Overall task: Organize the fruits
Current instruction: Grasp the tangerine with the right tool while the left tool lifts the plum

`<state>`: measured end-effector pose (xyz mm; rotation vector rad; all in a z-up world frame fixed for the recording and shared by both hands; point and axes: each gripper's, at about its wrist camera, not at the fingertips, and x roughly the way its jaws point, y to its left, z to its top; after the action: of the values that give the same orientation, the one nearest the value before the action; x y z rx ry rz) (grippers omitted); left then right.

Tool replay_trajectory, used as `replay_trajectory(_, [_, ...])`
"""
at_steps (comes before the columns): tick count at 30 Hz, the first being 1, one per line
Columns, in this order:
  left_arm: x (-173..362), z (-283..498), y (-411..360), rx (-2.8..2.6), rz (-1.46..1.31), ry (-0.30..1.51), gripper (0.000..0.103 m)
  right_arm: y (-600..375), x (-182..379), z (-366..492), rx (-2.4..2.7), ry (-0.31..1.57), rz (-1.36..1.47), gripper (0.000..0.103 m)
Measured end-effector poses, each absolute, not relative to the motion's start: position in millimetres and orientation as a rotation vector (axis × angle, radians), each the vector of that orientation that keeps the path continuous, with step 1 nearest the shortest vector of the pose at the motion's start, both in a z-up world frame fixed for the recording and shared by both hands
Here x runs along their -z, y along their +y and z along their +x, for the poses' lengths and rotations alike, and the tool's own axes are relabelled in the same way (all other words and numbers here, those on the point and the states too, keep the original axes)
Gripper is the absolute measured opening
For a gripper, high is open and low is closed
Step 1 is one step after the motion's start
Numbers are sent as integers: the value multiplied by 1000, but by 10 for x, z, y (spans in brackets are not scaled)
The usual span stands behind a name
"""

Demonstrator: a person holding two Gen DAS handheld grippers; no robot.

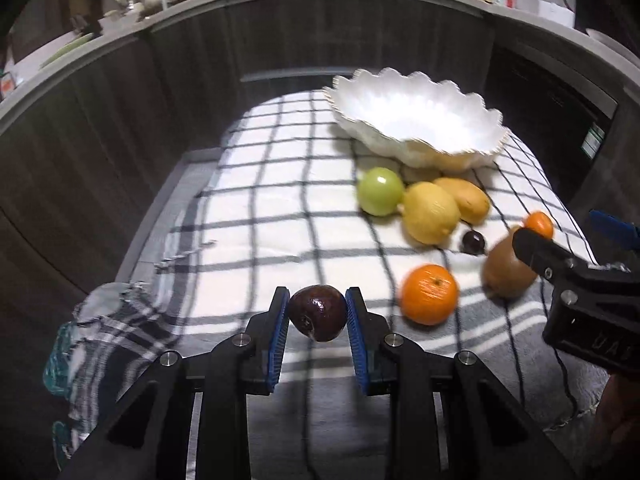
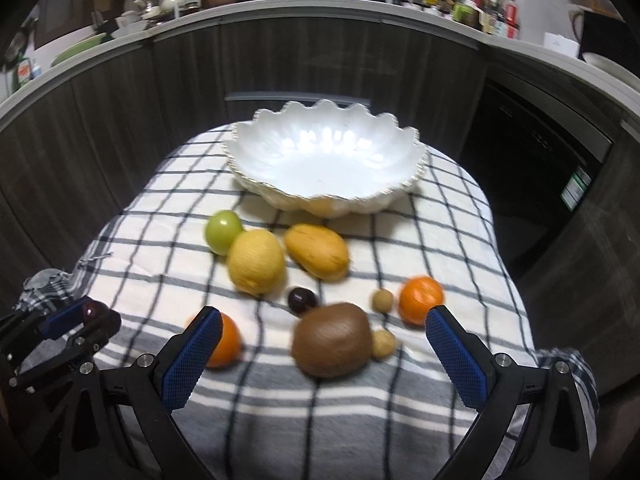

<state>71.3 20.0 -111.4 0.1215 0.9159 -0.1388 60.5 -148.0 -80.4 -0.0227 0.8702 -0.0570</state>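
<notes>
The left gripper [image 1: 317, 314] sat low in the centre of the left wrist view with its jaws clamped on a dark plum [image 1: 317, 313], which hung clear of the checked cloth [image 1: 256, 216]. The white scalloped bowl [image 1: 360, 92] stood empty at the upper right of that frame, well apart from the held fruit. In the right wrist view the right gripper [image 2: 324, 348] had its jaws wide apart with nothing between the pads, poised over a brown kiwi [image 2: 331, 345] in the lower centre.

The rest of the fruit lay loose on the cloth in front of the bowl: a green apple [image 2: 223, 231], a lemon [image 2: 256, 267], a mango [image 2: 317, 257], a second dark plum [image 2: 302, 300], two oranges [image 2: 421, 300] and two small tan balls [image 2: 383, 301].

The plum was round and glossy and was pinched only near the pad tips, so it could probably slip out or roll on the way to the bowl. The kiwi touched one tan ball, so jaws closing there might knock it away. Both grippers worked close together at the bench edge, so a collision looked possible
</notes>
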Motion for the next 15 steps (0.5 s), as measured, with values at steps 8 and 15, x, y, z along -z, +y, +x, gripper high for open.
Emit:
replay_trajectory(8, [1044, 740, 559, 62, 88, 900, 28, -1087, 964, 776, -21, 928, -50, 99])
replay_trajectory(15, [1064, 770, 740, 31, 39, 909, 28, -888, 1147, 892, -66, 994, -54, 85])
